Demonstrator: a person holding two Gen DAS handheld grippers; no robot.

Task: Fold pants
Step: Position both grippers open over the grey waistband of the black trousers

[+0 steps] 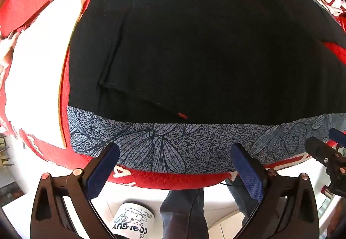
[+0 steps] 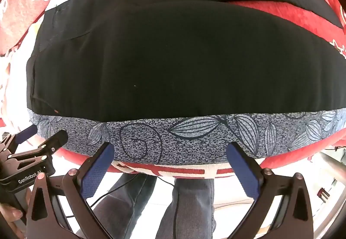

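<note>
I hold both tongs above the near edge of the bed, side by side, pointing down at the work. My left tongs stand wide apart with nothing between the blue pads; my right tongs are spread just as wide and equally empty. From the left view I can see the right tool's tip off to the side, so the two are near each other but not touching.

The black pants lie flat in front of me on a blue-grey leaf-print cloth, which is spread over a red blanket with white lettering. The waist end with its pocket seam sits toward my left, and in the right view the legs run off toward my right, where they split and a strip of red shows between them. Their near hem runs along the cloth, leaving a band of print bare between it and my pads.

I judge nothing is folded yet: the pants look smoothed out so I can take an edge cleanly. A white sheet lies just beside the waist end. My own legs in jeans stand below the bed edge.
</note>
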